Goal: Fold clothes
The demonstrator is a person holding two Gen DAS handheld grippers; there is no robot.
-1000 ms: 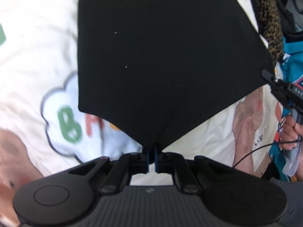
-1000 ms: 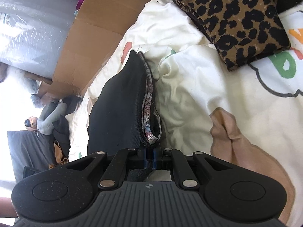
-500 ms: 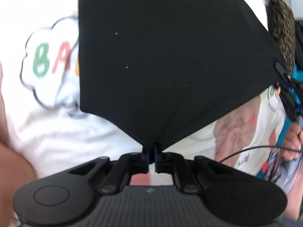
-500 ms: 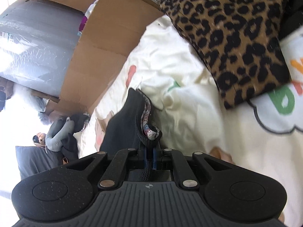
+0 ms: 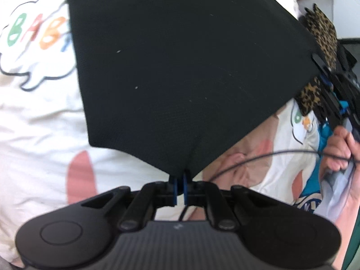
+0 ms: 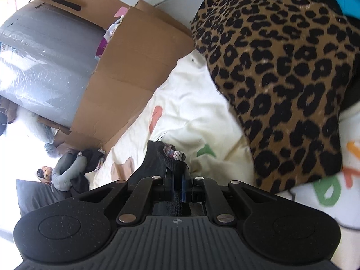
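Note:
A black garment (image 5: 184, 72) hangs stretched flat in the left wrist view, held above a cream bedsheet (image 5: 33, 117). My left gripper (image 5: 179, 181) is shut on its near bottom corner. My right gripper (image 5: 319, 65) shows at the garment's right corner in that view. In the right wrist view my right gripper (image 6: 178, 185) is shut on the black garment's edge (image 6: 157, 157), where a patterned inner band (image 6: 174, 154) shows.
A leopard-print garment (image 6: 281, 78) lies on the cream sheet (image 6: 191, 117) to the right. A cardboard box (image 6: 126, 72) and a grey wrapped bundle (image 6: 45, 63) stand beyond the bed. A black cable (image 5: 258, 157) runs by my right hand (image 5: 339, 150).
Both grippers have lifted the black garment and carried it across the sheet. The leopard garment now looms closer in the right wrist view. Both stay shut.

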